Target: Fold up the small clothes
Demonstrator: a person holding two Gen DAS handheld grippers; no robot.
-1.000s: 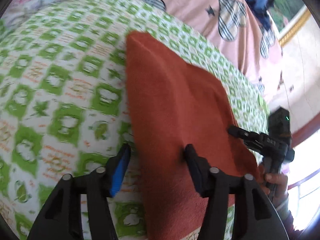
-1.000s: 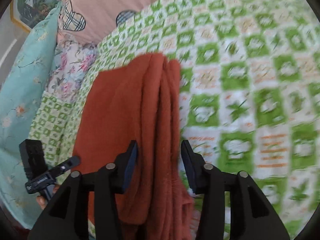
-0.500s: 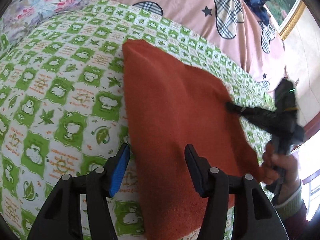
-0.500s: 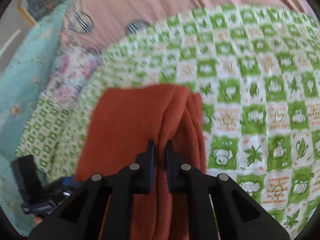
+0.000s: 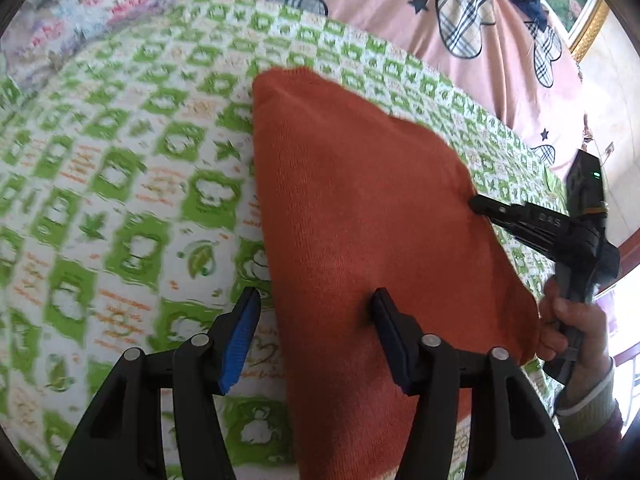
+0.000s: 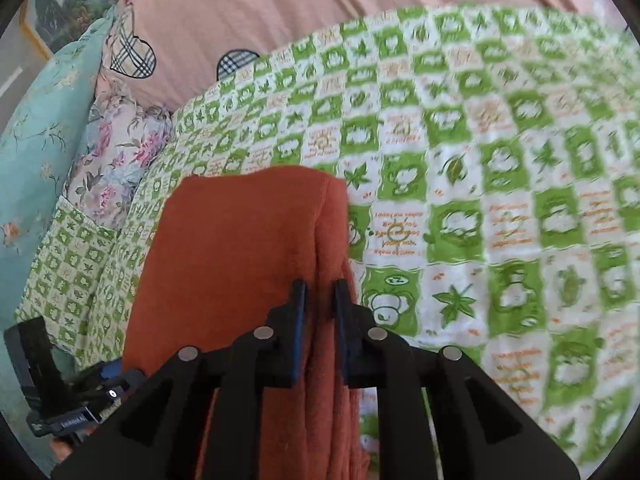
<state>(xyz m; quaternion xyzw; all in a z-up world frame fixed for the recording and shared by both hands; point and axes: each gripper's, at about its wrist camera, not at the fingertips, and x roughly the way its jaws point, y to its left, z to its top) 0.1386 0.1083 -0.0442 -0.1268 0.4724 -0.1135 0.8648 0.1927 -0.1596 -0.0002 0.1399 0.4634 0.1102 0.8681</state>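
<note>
A rust-orange cloth (image 5: 360, 216) lies folded on the green-and-white patterned bedspread (image 5: 120, 184). My left gripper (image 5: 316, 312) is open, its fingers straddling the cloth's near left edge. In the right wrist view my right gripper (image 6: 319, 300) is shut on the layered right edge of the cloth (image 6: 240, 248). The right gripper also shows in the left wrist view (image 5: 480, 205), its tip pinching the cloth's far right edge. The left gripper shows at the lower left of the right wrist view (image 6: 72, 408), held by a hand.
A pink sheet with plaid hearts (image 5: 440, 8) lies behind the bedspread. A teal pillow (image 6: 36, 128) and a floral cloth (image 6: 116, 160) sit at the left in the right wrist view. A framed picture (image 5: 576, 4) hangs beyond.
My right gripper closed on the cloth's layered edge. The left gripper stayed open at the near edge.
</note>
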